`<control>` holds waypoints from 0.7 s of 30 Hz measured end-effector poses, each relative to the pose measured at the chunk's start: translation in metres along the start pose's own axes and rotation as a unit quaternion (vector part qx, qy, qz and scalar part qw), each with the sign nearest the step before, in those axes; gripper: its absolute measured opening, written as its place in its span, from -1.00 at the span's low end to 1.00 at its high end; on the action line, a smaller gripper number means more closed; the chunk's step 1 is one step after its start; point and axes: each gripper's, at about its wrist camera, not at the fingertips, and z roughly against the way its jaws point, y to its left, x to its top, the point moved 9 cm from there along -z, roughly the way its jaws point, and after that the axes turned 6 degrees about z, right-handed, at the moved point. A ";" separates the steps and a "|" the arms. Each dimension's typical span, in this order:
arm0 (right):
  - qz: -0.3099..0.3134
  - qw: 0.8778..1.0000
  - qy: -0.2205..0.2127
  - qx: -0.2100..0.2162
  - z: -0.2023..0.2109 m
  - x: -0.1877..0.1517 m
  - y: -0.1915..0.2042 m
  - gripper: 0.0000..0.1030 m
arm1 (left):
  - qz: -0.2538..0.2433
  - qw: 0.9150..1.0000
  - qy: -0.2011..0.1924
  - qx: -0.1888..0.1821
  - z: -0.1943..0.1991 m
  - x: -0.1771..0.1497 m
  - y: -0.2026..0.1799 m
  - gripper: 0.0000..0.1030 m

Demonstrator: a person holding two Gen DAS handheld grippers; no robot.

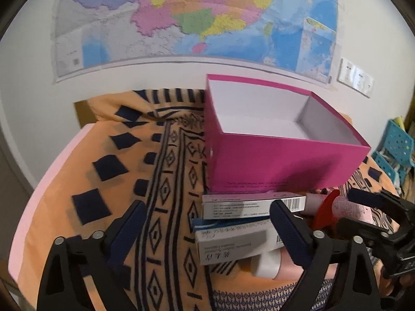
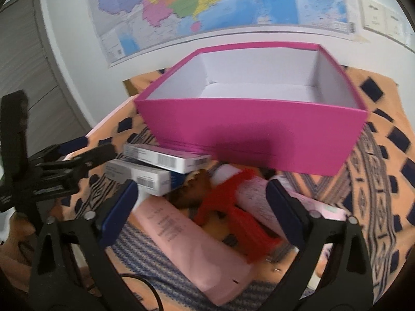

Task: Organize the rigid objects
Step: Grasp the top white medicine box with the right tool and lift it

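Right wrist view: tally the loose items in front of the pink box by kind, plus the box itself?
Open magenta box: 1
White cartons with barcodes: 2
Pink tubes or bottles: 2
Red item: 1
Brown item, too blurred to name: 1
Total: 7
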 end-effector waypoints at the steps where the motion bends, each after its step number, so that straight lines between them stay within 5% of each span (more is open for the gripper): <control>1: 0.005 1.000 0.004 0.008 -0.004 0.002 0.003 0.72 | -0.003 1.000 0.004 -0.007 -0.004 0.002 -0.001 0.76; 4: 0.005 0.999 0.019 0.034 -0.019 0.009 0.009 0.45 | -0.011 1.000 0.020 -0.022 -0.015 0.003 -0.004 0.54; 11: -0.026 0.995 0.053 0.075 -0.047 0.019 0.012 0.14 | -0.030 0.995 0.060 -0.066 -0.034 0.001 -0.010 0.43; 21: -0.050 0.991 0.095 0.082 -0.062 0.013 0.012 0.13 | -0.014 0.986 0.117 -0.122 -0.047 -0.008 -0.017 0.40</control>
